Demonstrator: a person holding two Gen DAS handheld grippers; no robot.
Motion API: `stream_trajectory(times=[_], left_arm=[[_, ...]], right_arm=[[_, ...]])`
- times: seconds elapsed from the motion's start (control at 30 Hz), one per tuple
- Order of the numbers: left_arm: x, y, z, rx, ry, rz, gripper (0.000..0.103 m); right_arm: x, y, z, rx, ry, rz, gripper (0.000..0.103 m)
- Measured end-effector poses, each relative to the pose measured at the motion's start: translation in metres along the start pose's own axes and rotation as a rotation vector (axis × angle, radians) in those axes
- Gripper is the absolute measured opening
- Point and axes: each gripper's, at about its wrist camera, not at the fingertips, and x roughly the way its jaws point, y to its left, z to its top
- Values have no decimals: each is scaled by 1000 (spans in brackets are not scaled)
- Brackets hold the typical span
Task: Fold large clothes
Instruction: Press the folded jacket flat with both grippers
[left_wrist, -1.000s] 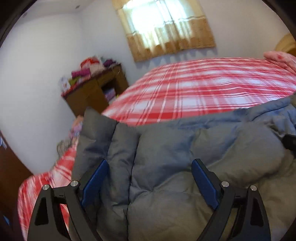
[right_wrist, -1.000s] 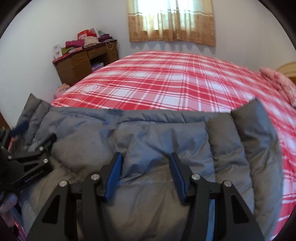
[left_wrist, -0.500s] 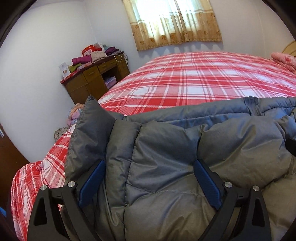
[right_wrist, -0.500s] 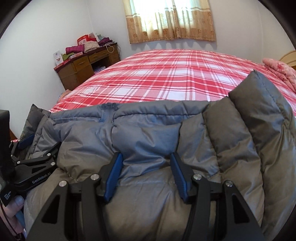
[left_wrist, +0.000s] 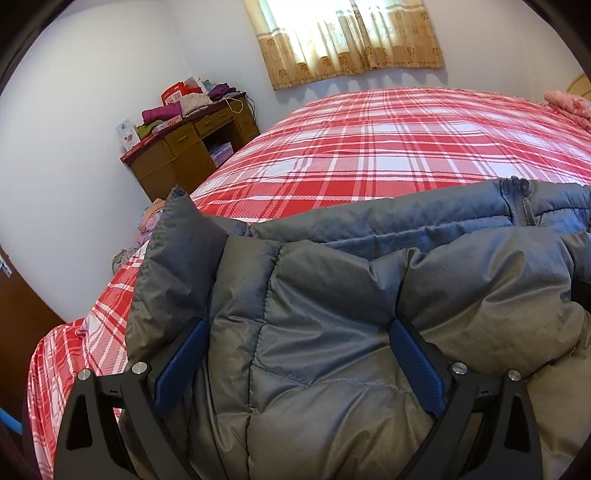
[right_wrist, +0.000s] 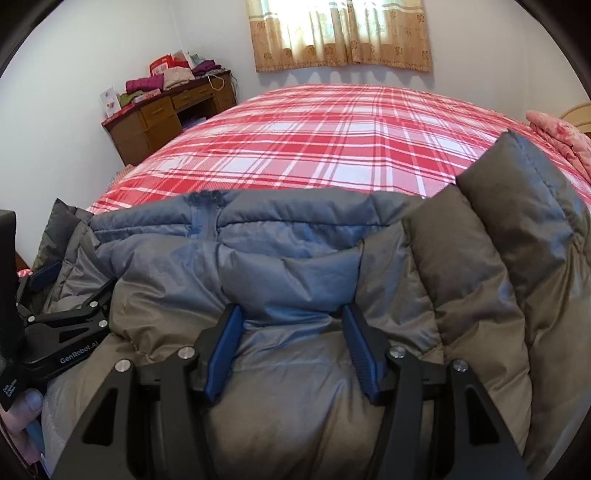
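Over the near edge of the plaid bed (right_wrist: 332, 147), my left hand-held gripper (left_wrist: 295, 354) and right hand-held gripper (right_wrist: 291, 343), both clamped on the grey puffer jacket (right_wrist: 295, 266), have raised its bunched edge higher, readying the fold forward.

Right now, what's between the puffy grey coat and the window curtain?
Only the red plaid bed cover, bare, lies between the grey coat and the curtain; the right wrist view shows it.

A bed (left_wrist: 388, 147) in red-and-white plaid carries a grey puffer jacket (left_wrist: 332, 332) at its near edge.
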Motion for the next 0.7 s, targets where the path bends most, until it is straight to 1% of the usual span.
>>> stream_trajectory(times=[0.27, 0.7], left_arm=[[1, -1, -1, 9, 8, 12, 100], [0, -4, -1, 21, 10, 27, 101]], right_arm=[[7, 5, -1, -30, 30, -35, 63], [10, 5, -2, -41, 42, -42, 64]])
